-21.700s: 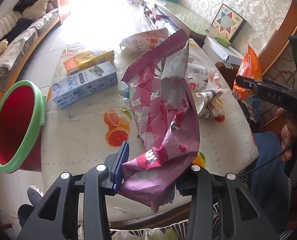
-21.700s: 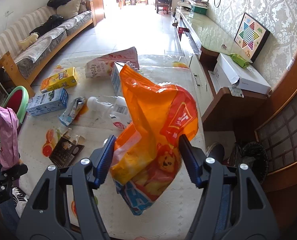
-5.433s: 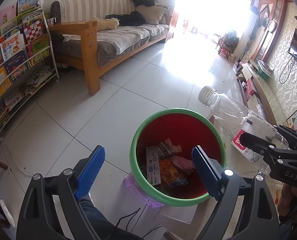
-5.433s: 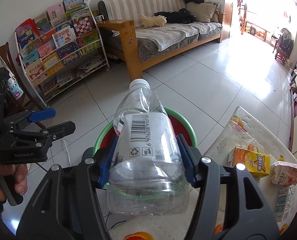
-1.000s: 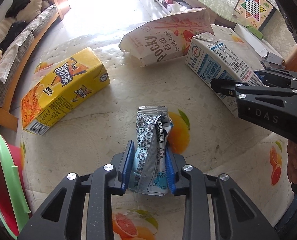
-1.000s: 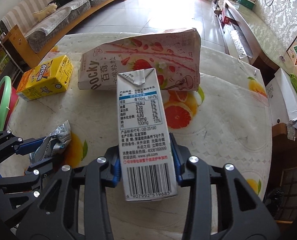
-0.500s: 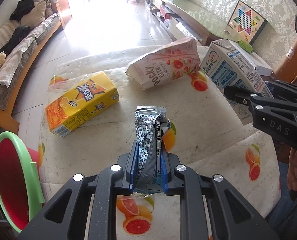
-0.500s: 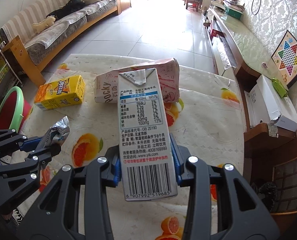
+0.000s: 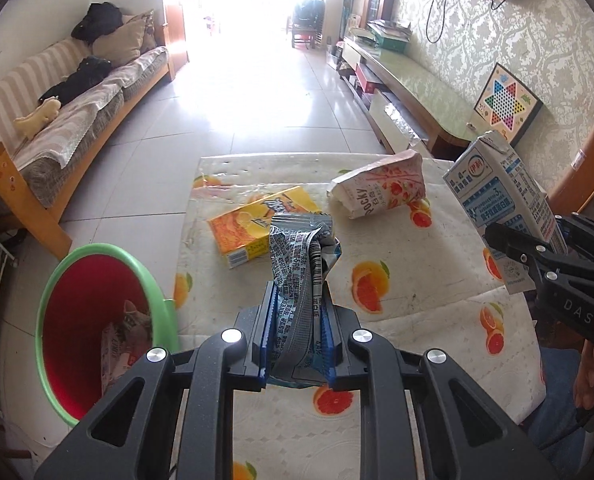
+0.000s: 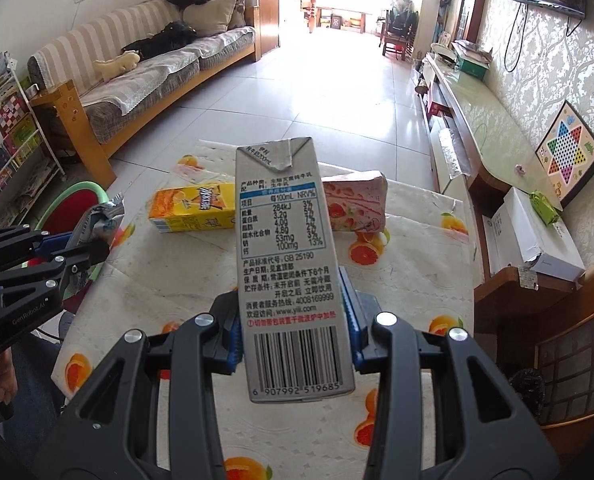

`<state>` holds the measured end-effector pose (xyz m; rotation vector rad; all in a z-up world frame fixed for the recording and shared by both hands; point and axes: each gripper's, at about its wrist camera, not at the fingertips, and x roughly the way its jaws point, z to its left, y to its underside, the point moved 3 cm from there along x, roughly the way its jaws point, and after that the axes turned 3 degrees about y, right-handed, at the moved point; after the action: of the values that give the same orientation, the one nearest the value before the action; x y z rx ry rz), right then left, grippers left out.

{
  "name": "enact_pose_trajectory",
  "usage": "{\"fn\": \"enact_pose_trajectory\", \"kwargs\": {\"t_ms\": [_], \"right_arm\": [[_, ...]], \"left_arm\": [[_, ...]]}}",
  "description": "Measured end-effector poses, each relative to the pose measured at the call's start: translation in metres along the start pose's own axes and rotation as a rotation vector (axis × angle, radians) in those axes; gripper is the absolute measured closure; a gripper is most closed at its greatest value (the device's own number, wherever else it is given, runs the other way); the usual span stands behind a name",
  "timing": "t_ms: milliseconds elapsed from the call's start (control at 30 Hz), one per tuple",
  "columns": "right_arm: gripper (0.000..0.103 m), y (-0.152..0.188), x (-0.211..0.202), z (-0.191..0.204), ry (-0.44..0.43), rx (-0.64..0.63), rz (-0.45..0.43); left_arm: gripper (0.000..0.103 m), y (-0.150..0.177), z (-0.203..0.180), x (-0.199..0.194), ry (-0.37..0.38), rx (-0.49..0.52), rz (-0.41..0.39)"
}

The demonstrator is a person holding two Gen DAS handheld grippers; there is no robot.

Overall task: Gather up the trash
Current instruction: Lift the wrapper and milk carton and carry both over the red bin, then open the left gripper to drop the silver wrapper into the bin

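In the left wrist view, a red bin with a green rim [image 9: 57,280] stands on the floor at the lower left of the frame, beside the surface [image 9: 409,248], with some wrappers lying in its bottom. To its right, at the lower centre, the left tongs [image 9: 296,332] are clamped together on a crumpled silver wrapper [image 9: 299,264], which sticks up from between the blue pads, raised above the surface. Just behind the wrapper a yellow drink box [image 9: 253,220] lies flat on the orange-patterned cloth, and further right, at the upper centre, a pink Pocky box [image 9: 381,188] lies on its side. At the right edge the right tongs [image 9: 537,252] hold a blue-and-white milk carton [image 9: 501,200] tilted in the air, and part of a hand [image 9: 589,380] shows below them.

In the right wrist view, the left tongs [image 10: 77,248] enter from the left edge with the silver wrapper [image 10: 101,216] between them, in front of the bin [image 10: 73,204]. The yellow drink box [image 10: 193,206] lies at the centre left on the surface [image 10: 417,280]. In the middle, the right tongs [image 10: 295,328] are clamped on the lower half of the milk carton [image 10: 289,264], its barcode end nearest the camera, held clear of the surface. The Pocky box [image 10: 355,204] shows just behind the carton, to the right.
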<state>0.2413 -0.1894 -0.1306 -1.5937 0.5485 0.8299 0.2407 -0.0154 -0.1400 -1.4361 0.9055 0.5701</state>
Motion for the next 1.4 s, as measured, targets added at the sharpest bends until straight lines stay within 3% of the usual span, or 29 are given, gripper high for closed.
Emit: {"fn": "enact_pose_trajectory", "kwargs": {"t_ms": [567,833,1033,1133,1200,1267,1367,1400], "right_arm": [[0.065,-0.027,-0.012,0.13,-0.124,-0.154,-0.046],[0.065,-0.035,-0.003,0.181,-0.183,-0.21,-0.041],[0.065,-0.04,0.007,0.202,-0.203,-0.229,-0.031],[0.065,-0.04,0.013,0.207,-0.206,-0.232,-0.022],[0.065,-0.04,0.017,0.21,-0.207,-0.235,-0.019],[0.065,-0.041,0.02,0.211,-0.211,-0.239,-0.012],[0.065,-0.041,0.023,0.216,-0.216,-0.246,-0.009],[0.065,-0.041,0.023,0.218,-0.219,-0.248,-0.008]], "left_arm": [[0.086,0.027,0.129,-0.055,-0.131,-0.172,-0.076],[0.086,0.039,0.187,-0.057,-0.183,-0.274,-0.076],[0.086,0.04,0.209,-0.044,-0.179,-0.301,-0.054],[0.08,0.041,0.214,-0.039,-0.173,-0.305,-0.046],[0.07,0.041,0.214,-0.036,-0.163,-0.306,-0.037],[0.039,0.042,0.216,-0.038,-0.176,-0.309,-0.049],[0.018,0.044,0.218,-0.041,-0.187,-0.334,-0.064],[0.016,0.046,0.22,-0.042,-0.194,-0.341,-0.065]]}}
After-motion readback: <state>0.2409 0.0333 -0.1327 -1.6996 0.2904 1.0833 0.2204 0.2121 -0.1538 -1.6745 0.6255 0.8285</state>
